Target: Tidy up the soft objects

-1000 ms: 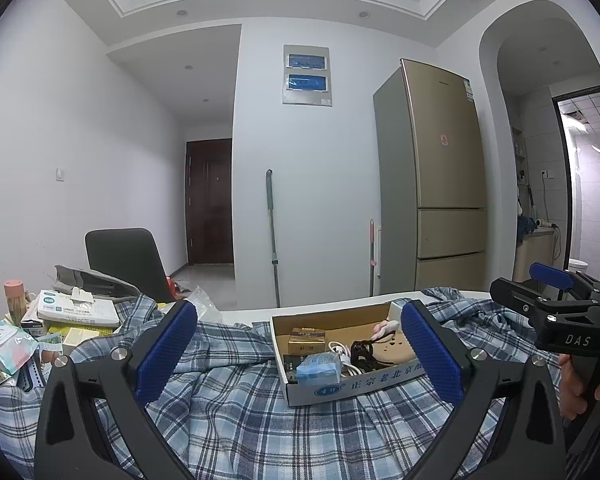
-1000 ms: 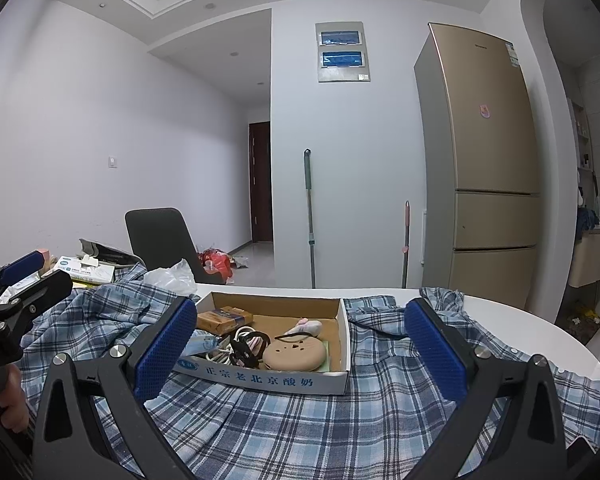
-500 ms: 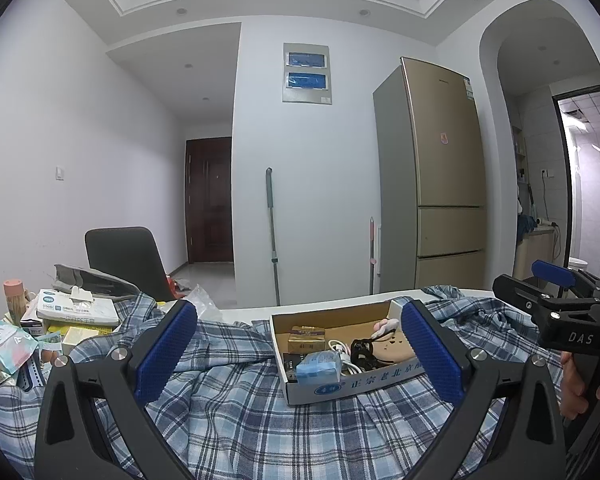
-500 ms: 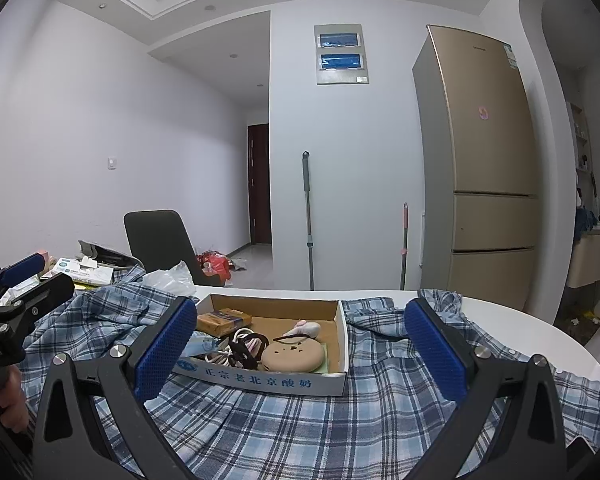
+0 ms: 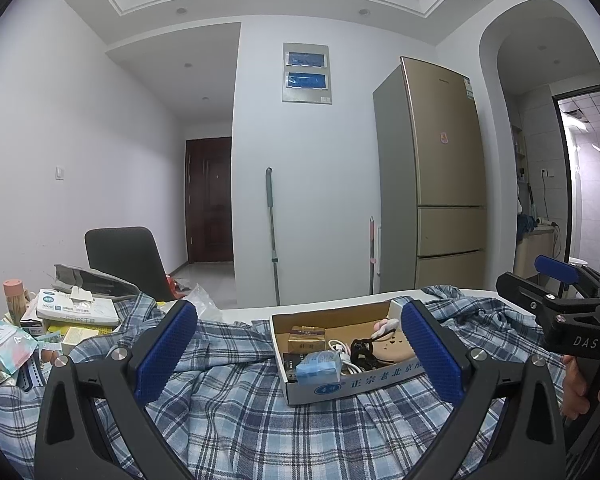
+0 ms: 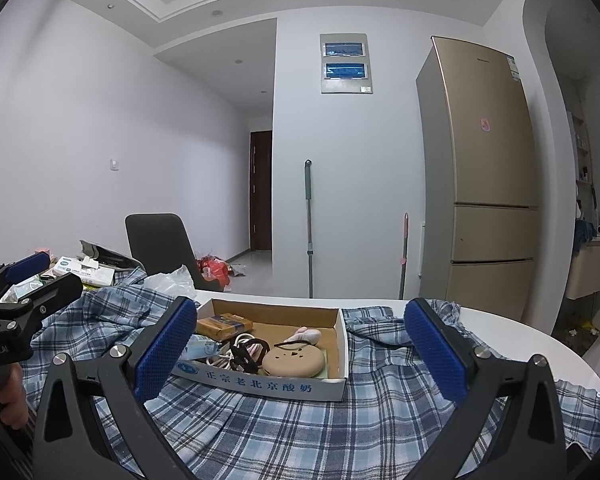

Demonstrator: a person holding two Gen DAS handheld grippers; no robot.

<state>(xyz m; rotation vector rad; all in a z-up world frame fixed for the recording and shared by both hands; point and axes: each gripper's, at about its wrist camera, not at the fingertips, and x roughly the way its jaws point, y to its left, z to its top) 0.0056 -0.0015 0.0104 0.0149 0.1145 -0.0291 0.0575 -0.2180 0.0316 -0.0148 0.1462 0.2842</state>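
Left hand-held gripper [image 5: 298, 354] spread wide, level above plaid shirt [image 5: 236, 412]; right hand-held gripper [image 6: 300, 350] likewise, empty.

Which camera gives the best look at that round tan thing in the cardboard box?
The right wrist view: the round tan case lies whole near the box front. In the left wrist view a blue pad hides most of it.

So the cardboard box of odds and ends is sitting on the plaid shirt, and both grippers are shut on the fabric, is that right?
Not quite. The cardboard box does sit on the plaid shirt, but both wrist views show the left gripper and right gripper open, jaws spread wide and holding nothing.
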